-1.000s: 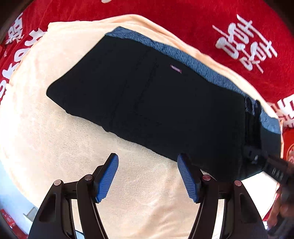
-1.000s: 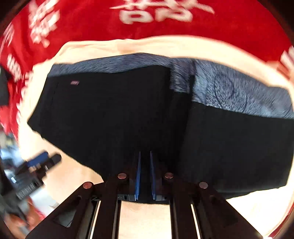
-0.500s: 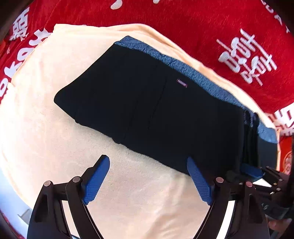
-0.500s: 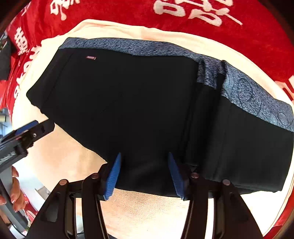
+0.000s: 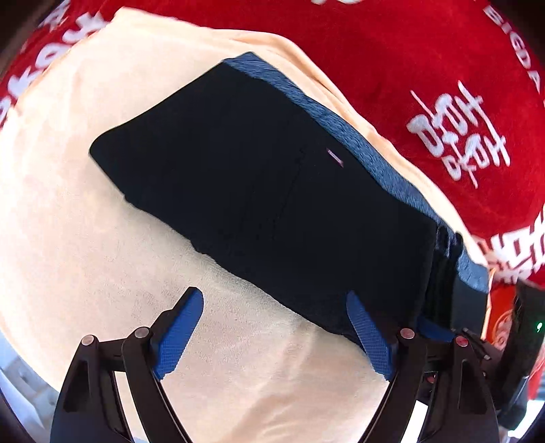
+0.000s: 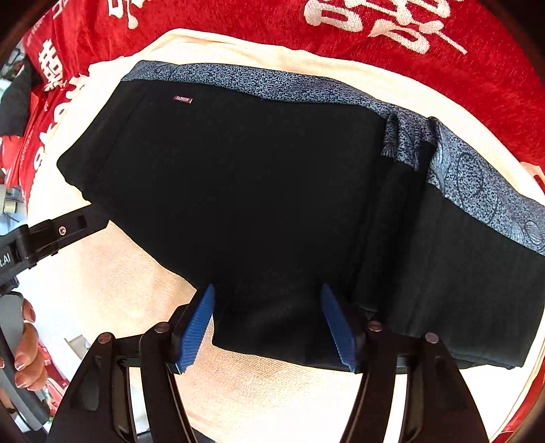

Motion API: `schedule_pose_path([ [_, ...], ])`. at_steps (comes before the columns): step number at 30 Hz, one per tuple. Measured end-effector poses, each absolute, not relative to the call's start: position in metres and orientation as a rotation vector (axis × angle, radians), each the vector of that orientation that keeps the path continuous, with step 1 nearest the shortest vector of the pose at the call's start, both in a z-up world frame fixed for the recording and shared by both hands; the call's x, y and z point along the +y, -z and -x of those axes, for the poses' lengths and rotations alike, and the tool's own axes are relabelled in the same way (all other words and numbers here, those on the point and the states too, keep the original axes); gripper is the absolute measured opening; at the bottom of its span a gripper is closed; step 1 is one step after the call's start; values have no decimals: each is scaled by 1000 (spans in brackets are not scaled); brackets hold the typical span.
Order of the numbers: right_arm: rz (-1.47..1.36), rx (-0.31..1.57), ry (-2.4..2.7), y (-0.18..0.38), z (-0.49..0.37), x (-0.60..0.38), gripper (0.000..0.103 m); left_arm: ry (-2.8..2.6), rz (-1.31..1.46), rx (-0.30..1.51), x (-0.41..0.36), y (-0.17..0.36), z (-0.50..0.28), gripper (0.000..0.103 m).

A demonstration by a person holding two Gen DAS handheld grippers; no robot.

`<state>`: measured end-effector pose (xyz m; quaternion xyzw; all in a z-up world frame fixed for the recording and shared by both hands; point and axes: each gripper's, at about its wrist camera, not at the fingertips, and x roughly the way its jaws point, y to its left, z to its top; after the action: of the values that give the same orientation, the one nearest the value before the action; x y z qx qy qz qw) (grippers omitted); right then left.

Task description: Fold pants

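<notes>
The black pants (image 5: 259, 191) with a blue patterned waistband (image 6: 272, 85) lie folded flat on a cream towel (image 5: 85, 238). In the right wrist view the pants (image 6: 255, 191) fill the middle, with a folded layer edge at right and a small label near the waistband. My left gripper (image 5: 276, 313) is open and empty, just in front of the pants' near edge. My right gripper (image 6: 267, 306) is open, its blue pads on either side of the pants' near edge, holding nothing. The left gripper's body (image 6: 41, 238) shows at the left of the right wrist view.
The towel lies on a red cloth (image 5: 425, 68) with white lettering, which surrounds it at the back and sides (image 6: 204, 20). A hand (image 6: 27, 354) holds the left gripper's handle. The right gripper's body (image 5: 511, 357) shows at the right edge of the left wrist view.
My right gripper was shut on the pants' edge one second ago; it has opened and let go. My left gripper has opened wider and drawn back slightly.
</notes>
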<state>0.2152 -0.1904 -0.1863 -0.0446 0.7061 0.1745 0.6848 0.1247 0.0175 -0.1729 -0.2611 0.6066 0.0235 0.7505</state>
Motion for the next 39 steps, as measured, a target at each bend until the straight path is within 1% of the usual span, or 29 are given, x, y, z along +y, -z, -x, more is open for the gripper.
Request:
schedule_pose_path([
  [7,101,1578,-397,177,-214,-204,69,-79,718,1208,61,169,-121,87],
  [13,123,1569,-398,175,-208,-199,71,-64,875,1142,91,183,-120,87],
  [19,141,1568,-403,175,-207,-197,71,12,1046,1055,96,203,-122,87],
  [26,136,1570,-403,179,-206,-196,71,15,1079,1010,94,210,-131,87],
  [31,141,1568,-408,178,-207,-196,71,51,1070,960,92,192,-142,88],
  [35,138,1570,-411,179,-207,-196,72,14,1052,1036,91,209,-157,88],
  [39,131,1568,-417,179,-208,-198,72,-11,995,1055,88,206,-164,87],
])
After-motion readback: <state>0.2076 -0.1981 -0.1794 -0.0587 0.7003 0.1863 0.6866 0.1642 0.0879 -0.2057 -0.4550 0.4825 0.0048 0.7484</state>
